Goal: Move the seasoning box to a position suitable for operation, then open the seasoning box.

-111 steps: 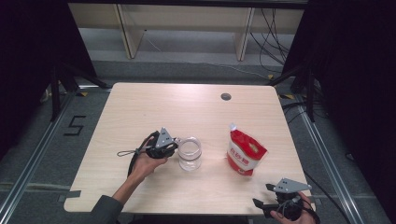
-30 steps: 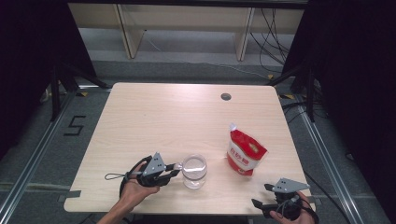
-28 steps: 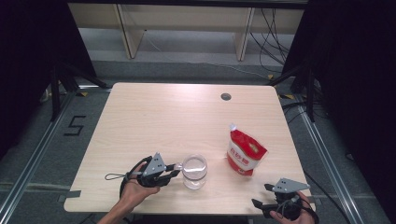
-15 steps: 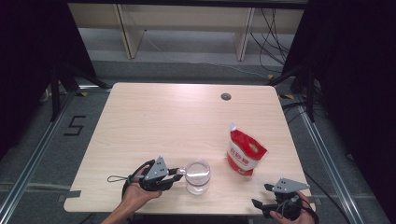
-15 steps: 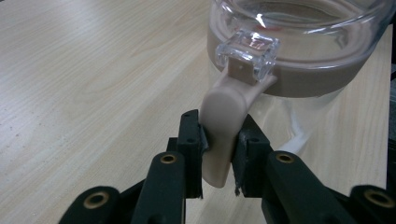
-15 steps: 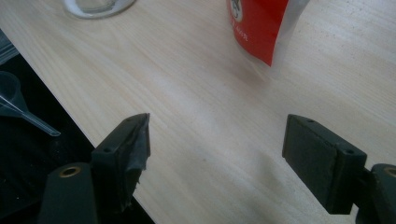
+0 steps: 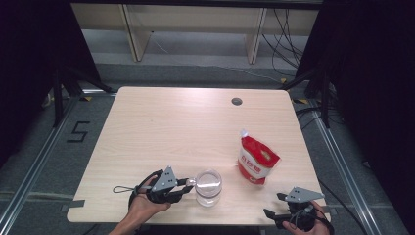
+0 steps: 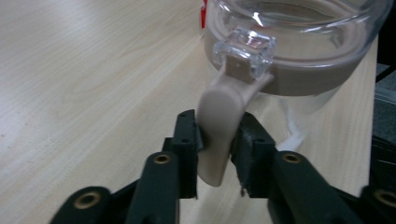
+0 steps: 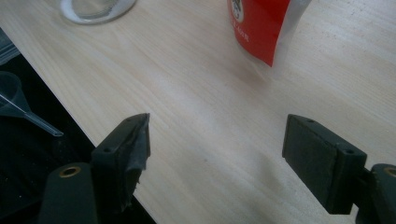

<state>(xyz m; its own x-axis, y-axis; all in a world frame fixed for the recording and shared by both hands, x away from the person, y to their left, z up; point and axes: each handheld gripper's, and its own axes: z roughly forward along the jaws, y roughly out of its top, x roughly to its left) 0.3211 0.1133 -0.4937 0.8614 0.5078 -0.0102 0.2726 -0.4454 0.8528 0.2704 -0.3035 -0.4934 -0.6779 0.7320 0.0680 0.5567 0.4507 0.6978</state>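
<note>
Jar [image 7: 208, 187]: near desk [image 7: 195, 127] front edge, clasp tab [image 8: 219, 126] pointing at left hand.
Left tongs [image 8: 217, 140]: just been opening, tab between them.
Right tongs [image 9: 215, 154]: apart, empty, farther off.

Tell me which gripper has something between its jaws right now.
The left gripper: the beige latch tab of the clear jar sits between its jaws, which have just been opening. The right gripper stands wide open over bare table.
</note>
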